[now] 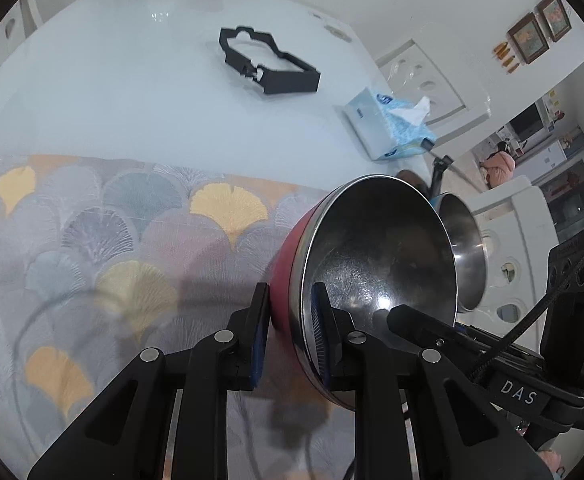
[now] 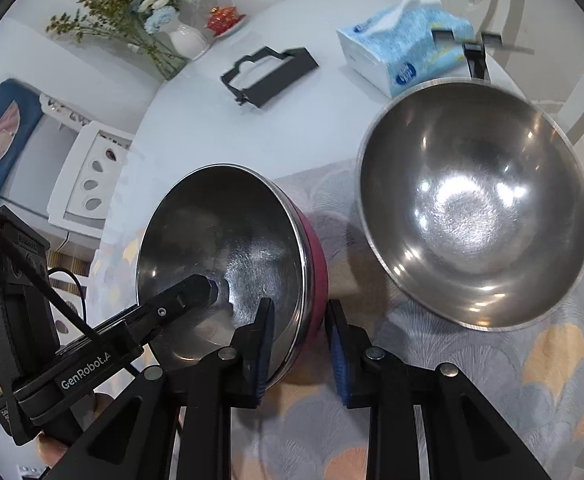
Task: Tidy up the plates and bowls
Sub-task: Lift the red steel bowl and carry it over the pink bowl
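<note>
A red bowl with a steel inside point(image 1: 376, 264) point(image 2: 228, 264) is held tilted above the patterned cloth point(image 1: 92, 248). My left gripper point(image 1: 290, 316) has one finger on its red outer wall and one inside the rim. My right gripper point(image 2: 300, 336) straddles the opposite rim the same way, one finger inside, one outside. A second steel bowl point(image 2: 472, 200) sits on the cloth to the right of the red one; in the left wrist view point(image 1: 462, 248) it shows behind the red bowl.
A black plastic frame point(image 1: 268, 60) point(image 2: 270, 74) lies on the white table point(image 1: 132, 80). A blue tissue pack point(image 1: 392, 124) point(image 2: 404, 50) sits near the table's edge. A white vase with flowers point(image 2: 184, 40) and a red dish point(image 2: 224, 18) stand at the far end. White chairs point(image 2: 88, 176) surround the table.
</note>
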The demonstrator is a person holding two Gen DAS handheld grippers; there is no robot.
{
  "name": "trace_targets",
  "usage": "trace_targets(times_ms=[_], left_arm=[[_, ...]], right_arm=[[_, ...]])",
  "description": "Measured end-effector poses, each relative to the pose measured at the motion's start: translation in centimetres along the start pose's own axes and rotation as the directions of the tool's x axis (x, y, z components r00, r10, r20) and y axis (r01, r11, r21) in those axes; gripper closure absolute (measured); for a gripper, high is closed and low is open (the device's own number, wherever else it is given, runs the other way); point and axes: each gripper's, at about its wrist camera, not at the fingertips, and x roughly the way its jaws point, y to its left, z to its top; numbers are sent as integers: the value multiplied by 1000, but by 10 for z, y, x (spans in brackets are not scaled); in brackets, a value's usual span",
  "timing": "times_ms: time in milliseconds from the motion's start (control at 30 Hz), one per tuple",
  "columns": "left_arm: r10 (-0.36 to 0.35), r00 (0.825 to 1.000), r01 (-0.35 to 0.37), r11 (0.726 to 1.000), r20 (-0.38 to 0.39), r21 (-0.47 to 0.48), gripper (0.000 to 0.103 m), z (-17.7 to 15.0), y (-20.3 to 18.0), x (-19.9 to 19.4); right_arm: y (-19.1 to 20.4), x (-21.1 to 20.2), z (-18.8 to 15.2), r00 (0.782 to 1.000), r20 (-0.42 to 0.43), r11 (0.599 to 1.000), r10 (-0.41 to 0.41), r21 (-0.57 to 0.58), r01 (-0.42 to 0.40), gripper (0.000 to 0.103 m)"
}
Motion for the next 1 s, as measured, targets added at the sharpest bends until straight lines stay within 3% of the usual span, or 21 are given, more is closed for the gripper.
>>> trace_targets(times_ms=[267,567,733,1000], left_arm=[[2,995,-3,1000,100,12,86,-20,-19,-73],[11,978,-21,999,210,42,86,-67,-47,-163],[-12,977,-5,997,214,77,86,-98,-57,-190],[-46,984,29,994,170,104,86,-145,-51,-206]], right_arm=[[35,-54,-18,999,42,998,27,-57,-25,77],[75,-130,-69,994,92,991,65,-118,-54,77],[84,-161,-108,992,121,995,46,-96,-34,77],[94,-171,-166,995,95,999,-13,-38,17,77]])
